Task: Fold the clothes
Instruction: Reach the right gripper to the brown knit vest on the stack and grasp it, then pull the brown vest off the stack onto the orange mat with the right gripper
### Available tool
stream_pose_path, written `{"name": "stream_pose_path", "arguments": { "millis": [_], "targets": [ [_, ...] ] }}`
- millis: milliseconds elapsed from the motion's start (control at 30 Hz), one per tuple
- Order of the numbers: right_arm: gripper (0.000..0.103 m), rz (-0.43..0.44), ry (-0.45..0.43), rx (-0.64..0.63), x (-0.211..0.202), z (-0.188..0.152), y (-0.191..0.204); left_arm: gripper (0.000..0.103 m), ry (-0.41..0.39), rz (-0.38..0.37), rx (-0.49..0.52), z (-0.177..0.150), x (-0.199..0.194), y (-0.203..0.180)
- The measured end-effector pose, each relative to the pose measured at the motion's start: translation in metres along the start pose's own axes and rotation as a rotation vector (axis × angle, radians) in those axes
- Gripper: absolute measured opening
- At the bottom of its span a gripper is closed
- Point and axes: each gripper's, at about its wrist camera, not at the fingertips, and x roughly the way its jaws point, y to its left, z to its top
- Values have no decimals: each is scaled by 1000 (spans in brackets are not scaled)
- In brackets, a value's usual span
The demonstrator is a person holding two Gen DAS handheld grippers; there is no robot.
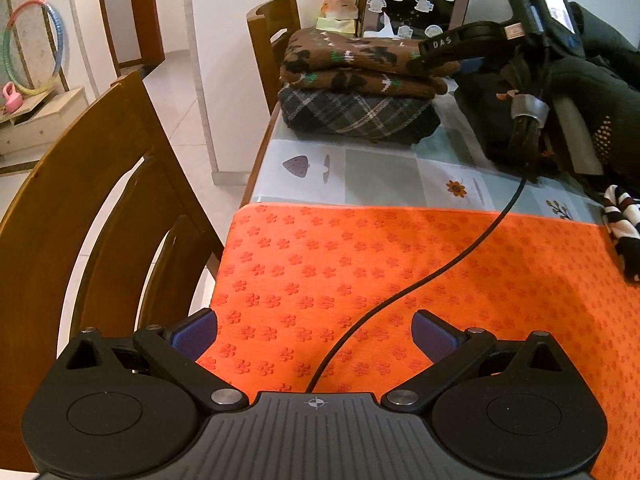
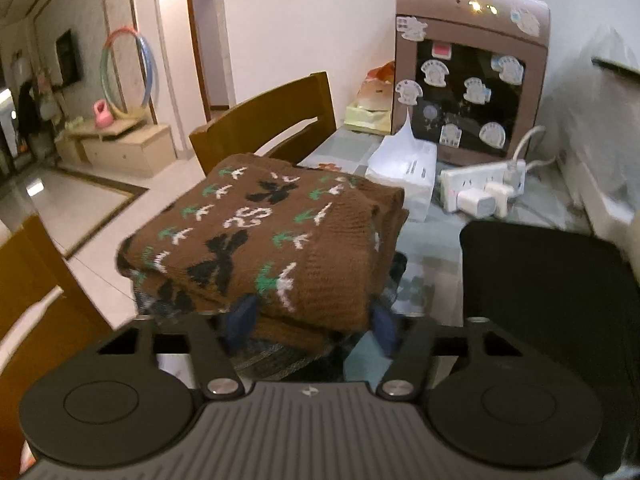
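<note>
On the left, the left gripper (image 1: 314, 334) hangs with its fingers spread wide and holding nothing above the orange flower-printed cloth (image 1: 400, 264) on the desk (image 1: 380, 168). Further right, the brown knitted sweater with green and white pattern (image 2: 260, 236) lies folded on the grey plaid folded garment (image 1: 356, 114). The right gripper (image 2: 310, 318) sits at its near edge, fingers about the fold; whether it grips I cannot tell. I judge the stacking step; whether it sets down or lifts is unclear.
</note>
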Motion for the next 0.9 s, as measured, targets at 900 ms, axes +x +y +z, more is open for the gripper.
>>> {"name": "stream_pose_path", "arguments": {
  "millis": [900],
  "targets": [
    [8,53,-244,68,-345,-71,13,102,-150,-36,13,-22,-72,2]
  ]
}}
